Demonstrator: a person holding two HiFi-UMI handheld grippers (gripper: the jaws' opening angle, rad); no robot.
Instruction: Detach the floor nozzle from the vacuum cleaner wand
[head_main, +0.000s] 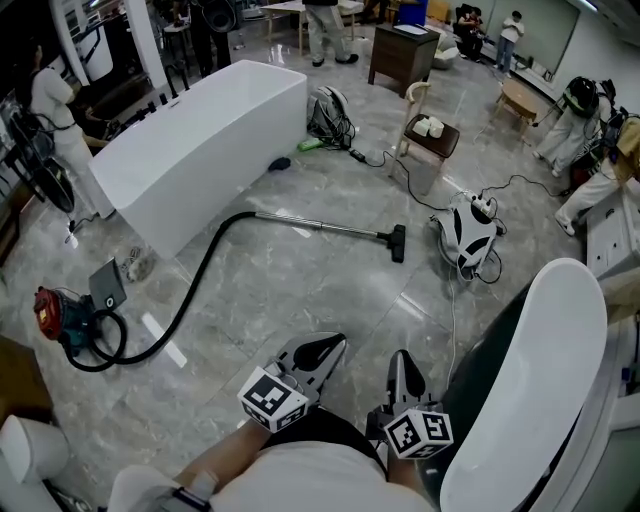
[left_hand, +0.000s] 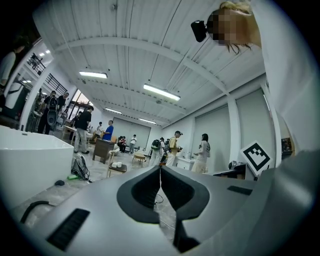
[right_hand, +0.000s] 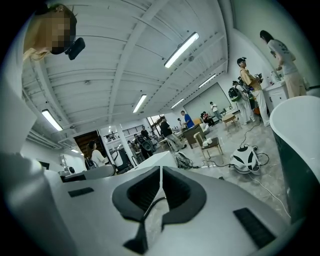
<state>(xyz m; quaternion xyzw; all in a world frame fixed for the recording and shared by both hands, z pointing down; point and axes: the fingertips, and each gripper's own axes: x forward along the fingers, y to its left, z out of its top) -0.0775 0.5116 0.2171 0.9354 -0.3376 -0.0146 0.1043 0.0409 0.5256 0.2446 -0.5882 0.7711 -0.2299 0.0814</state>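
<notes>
Holding left hand-held gripper (head_main: 330, 347) low in front of the body, pointing about level, jaws pressed fully together, gripping nothing. Holding right hand-held gripper (head_main: 401, 358) just beside it on its right, jaws likewise closed tight, also gripping nothing. Hovering both well apart from nozzle (head_main: 398, 243), touching neither it nor wand (head_main: 322, 228). Seeing nozzle lying on the floor (head_main: 300, 290) well ahead of both hand-held grippers, a little right of the left one, almost straight ahead of the right one. Seeing nozzle still joined to wand, wand stretching leftward from it, flat on the floor. Tracing hose (head_main: 190, 290) curving from wand's far end down to the red vacuum (head_main: 55, 312), far left of the left hand-held gripper. Noting white tub (head_main: 200, 130) beyond wand, ahead-left. Noting second tub (head_main: 560, 370) close on the right of the right hand-held gripper. Noting white device (head_main: 470, 232) with cables just right of nozzle, well ahead of the right hand-held gripper.
</notes>
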